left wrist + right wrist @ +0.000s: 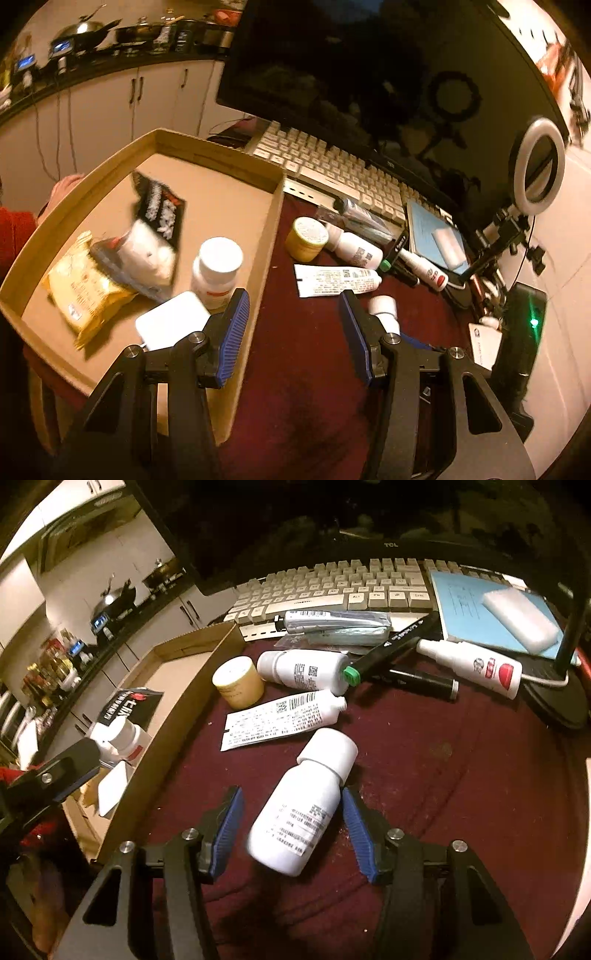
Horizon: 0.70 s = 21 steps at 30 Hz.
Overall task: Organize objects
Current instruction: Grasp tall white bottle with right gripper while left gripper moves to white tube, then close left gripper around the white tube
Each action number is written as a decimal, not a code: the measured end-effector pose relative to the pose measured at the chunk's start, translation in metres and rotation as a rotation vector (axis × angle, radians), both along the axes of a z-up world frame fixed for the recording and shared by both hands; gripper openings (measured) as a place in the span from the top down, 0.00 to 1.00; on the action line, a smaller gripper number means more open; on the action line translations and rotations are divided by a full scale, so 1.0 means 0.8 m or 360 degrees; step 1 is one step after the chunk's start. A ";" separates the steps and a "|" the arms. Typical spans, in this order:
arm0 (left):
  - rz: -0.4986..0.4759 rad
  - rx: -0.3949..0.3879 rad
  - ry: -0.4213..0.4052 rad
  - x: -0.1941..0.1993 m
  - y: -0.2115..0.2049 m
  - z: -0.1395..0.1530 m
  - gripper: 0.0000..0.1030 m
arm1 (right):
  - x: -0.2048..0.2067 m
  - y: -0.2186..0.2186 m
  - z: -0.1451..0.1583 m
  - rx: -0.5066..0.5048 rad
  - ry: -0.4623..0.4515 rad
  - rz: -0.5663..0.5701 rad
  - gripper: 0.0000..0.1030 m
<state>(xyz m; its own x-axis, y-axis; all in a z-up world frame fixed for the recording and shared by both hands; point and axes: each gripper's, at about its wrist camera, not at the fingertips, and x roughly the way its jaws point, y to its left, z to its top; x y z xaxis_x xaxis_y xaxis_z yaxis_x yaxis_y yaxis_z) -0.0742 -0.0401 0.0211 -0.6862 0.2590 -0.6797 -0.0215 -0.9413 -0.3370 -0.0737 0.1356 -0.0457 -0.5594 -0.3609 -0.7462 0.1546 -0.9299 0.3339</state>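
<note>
Now, your cardboard tray (275, 221) sits at nine o'clock on the surface (424, 775). The white bottle (299, 812) lies between your right gripper (291, 834) fingers, half-open, not pressing; center, then squeeze. Your left gripper (293, 332) is half-open, empty.

Probably a home: desk keyboard (332, 587) near kitchen counter (110, 55) with pans.

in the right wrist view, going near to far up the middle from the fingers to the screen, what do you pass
white bottle lying between the fingers → flattened white tube → white bottle lying on its side → grey tube in clear wrap → keyboard → monitor
</note>
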 end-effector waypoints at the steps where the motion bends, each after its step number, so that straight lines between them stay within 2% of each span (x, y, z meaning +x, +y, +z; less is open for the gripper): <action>1: -0.0026 -0.0018 -0.0009 -0.005 0.007 0.000 0.51 | 0.003 0.006 0.000 -0.0025 0.0002 0.0004 0.62; 2: -0.0054 -0.0028 -0.0011 -0.012 0.013 -0.001 0.51 | 0.006 0.011 0.001 -0.0042 0.0007 0.0002 0.66; 4: -0.0124 -0.0047 -0.0021 -0.025 0.026 -0.003 0.51 | 0.012 0.025 0.002 -0.0048 0.0016 -0.0010 0.67; 9: -0.0269 -0.0029 -0.0206 -0.082 0.056 -0.032 0.51 | 0.023 0.048 0.006 0.0010 0.0058 -0.0067 0.67; 16: -0.0311 -0.0033 -0.0300 -0.134 0.075 -0.048 0.51 | 0.025 0.069 0.004 -0.0034 0.0082 -0.0079 0.67; 21: -0.0331 -0.0088 -0.0317 -0.155 0.086 -0.051 0.51 | 0.020 0.079 0.003 -0.0048 0.0096 -0.0091 0.67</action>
